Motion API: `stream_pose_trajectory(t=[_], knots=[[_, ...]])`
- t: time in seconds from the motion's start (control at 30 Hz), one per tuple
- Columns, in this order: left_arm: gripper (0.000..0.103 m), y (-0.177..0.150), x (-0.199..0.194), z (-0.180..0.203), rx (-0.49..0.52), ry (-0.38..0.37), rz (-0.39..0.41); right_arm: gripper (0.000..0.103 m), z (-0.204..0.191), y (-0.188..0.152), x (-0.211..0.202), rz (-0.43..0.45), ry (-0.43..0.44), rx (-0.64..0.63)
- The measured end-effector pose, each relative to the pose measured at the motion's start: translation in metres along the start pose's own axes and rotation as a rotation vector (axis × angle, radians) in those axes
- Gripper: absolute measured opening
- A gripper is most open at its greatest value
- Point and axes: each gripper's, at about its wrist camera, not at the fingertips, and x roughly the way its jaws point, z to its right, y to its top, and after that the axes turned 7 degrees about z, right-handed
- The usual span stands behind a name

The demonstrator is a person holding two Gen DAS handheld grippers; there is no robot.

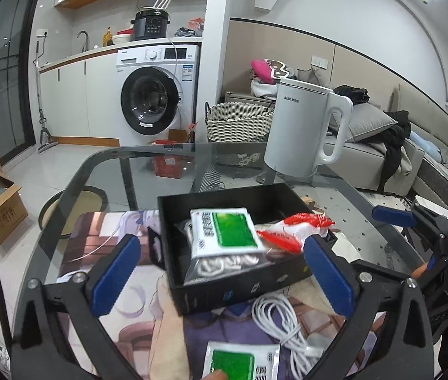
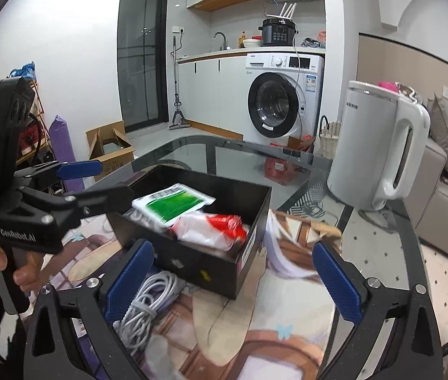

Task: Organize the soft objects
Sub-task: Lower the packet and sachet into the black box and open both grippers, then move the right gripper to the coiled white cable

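your kettle (image 1: 306, 129) reads "aux" near its top in the left wrist view, and the left gripper (image 2: 94, 183) carries "genrobot.ai" on its side in the right wrist view. print on the green-and-white packet (image 1: 227, 232) and on the stickers along the black box (image 1: 243, 288) is too small or blurred to read.

the box sits on the illustrated mat (image 2: 255, 316) on your glass table (image 1: 148, 164). the packet lies on top inside it, long axis running from you toward the far wall, over a clear bag of white cord (image 1: 220, 266) that is mostly hidden. a red-and-white bag (image 2: 214, 228) lies beside it, blurred.

a second green packet (image 1: 240, 361) is cut off at the bottom edge, just beside a coiled white cable (image 1: 284, 319) in front of the box.

your left gripper's (image 1: 224, 272) fingers stand spread wide around the box's near side, holding nothing. your right gripper (image 2: 233, 281) is likewise spread wide and empty.
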Motion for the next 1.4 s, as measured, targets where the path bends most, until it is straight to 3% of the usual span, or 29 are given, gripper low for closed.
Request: stream_pose_trajectory(t=[0.4,0.6,1.0,1.2,1.4], knots=[[0.103,-0.023,-0.042,-0.014,-0.079,-0.034,0.061,0.102,-0.012,-0.023,-0.028,-0.029,0.052,0.11],[0.103,-0.034,-0.044,-0.003,0.002,0.005,0.034,0.102,-0.01,-0.024,-0.03,-0.046,0.067,0.167],[0.103,-0.056,-0.048,0.0,0.03,0.033,0.014,0.102,-0.028,-0.03,-0.019,-0.107,0.097,0.122],[0.103,-0.058,-0.054,-0.009,0.031,0.085,0.033,0.102,-0.041,-0.036,-0.01,-0.157,0.044,0.061],[0.103,-0.06,-0.049,-0.013,0.031,0.072,-0.011,0.102,-0.042,-0.041,-0.004,-0.197,0.038,0.087]])
